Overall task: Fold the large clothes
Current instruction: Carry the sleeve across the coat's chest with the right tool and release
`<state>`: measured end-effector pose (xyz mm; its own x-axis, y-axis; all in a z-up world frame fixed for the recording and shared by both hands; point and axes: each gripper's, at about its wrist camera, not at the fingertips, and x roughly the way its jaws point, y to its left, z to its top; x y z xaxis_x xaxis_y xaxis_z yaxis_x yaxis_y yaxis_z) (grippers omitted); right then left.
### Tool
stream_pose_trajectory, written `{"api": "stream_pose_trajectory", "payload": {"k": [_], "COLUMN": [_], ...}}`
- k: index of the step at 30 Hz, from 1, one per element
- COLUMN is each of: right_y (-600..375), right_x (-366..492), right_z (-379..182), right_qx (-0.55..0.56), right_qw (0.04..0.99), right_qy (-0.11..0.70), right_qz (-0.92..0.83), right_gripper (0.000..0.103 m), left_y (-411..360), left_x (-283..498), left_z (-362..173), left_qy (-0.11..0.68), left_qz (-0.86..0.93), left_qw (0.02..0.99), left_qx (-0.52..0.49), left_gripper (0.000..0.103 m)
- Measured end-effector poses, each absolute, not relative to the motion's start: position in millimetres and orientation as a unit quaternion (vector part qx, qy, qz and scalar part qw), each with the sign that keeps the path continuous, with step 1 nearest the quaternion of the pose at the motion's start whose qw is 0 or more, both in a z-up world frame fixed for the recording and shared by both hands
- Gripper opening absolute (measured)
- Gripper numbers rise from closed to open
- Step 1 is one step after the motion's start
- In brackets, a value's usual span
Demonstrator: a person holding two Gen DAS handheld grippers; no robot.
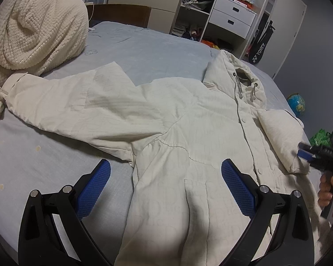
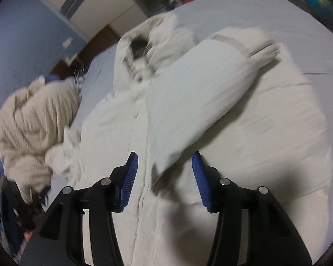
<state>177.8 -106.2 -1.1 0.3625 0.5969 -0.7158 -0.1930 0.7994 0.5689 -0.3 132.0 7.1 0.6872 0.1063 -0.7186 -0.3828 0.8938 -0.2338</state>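
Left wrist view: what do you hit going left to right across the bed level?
Knitted blanket → outstretched jacket sleeve → jacket hood → folded-in sleeve → right gripper, with the globe on the floor behind it.

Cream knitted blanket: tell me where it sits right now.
In the left wrist view the cream knitted blanket is heaped at the upper left on the blue bed, beside the cuff of the white jacket's outstretched sleeve.
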Motion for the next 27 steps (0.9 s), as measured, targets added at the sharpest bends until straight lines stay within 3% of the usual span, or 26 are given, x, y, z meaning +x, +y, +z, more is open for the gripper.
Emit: {"api": "stream_pose_trajectory", "payload": {"k": [11, 14, 15, 27], "right_y": [-167.0, -158.4, -153.1, -48.0], "right_x": [243.3, 251.7, 253.8, 226.7], "right_z": [-21.0, -21.6, -19.6, 43.9], "right_qx": [0.394, 0.383, 0.375, 0.256], "right_qw": [0.76, 0.763, 0.766, 0.801], "right_qy": [0.495, 0.498, 0.498, 0.463], "right_qz": [0.149, 0.151, 0.158, 0.28], "right_gripper": [0.048, 0.019, 0.014, 0.01], "left_y": [132.1, 132.8, 133.4, 140.6], "left_x": [0.0, -0.4, -0.6, -7.1], "left_z": [7.2, 7.1, 6.7, 8.2], "left_qy": [0.371, 0.369, 0.369, 0.349], "left_qz": [0.136, 0.136, 0.135, 0.133], "left_qw": [0.899, 0.899, 0.899, 0.902], "left_qx": [-0.19, -0.192, -0.193, -0.218], "left_gripper": [0.096, 0.096, 0.096, 0.096]}}
